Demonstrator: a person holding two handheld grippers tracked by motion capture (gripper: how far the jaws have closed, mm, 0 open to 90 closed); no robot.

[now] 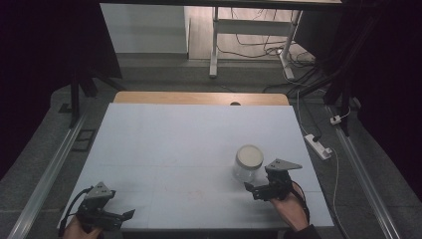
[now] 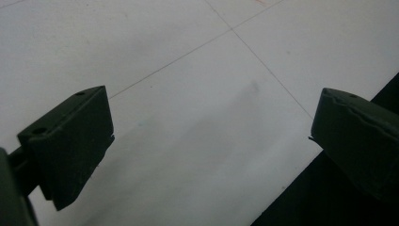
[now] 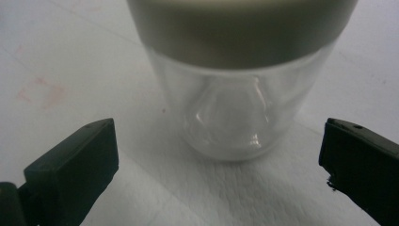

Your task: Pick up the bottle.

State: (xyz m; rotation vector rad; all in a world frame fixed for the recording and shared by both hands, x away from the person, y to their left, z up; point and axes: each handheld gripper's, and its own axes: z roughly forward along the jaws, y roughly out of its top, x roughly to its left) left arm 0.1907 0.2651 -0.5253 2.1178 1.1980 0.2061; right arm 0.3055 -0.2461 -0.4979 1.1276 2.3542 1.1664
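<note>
No text, label, brand, number or sign can be read anywhere in these views. The jar (image 1: 247, 163) right of centre in the high view has a plain pale lid (image 1: 249, 156) and bare clear glass, and close up in the right gripper view its wall (image 3: 235, 117) carries no print either. The white table (image 1: 189, 149) is unmarked, apart from faint pinkish stains at the left of the right gripper view, which form no letters.

One jar (image 1: 247, 163) (lidded), two grippers
</note>
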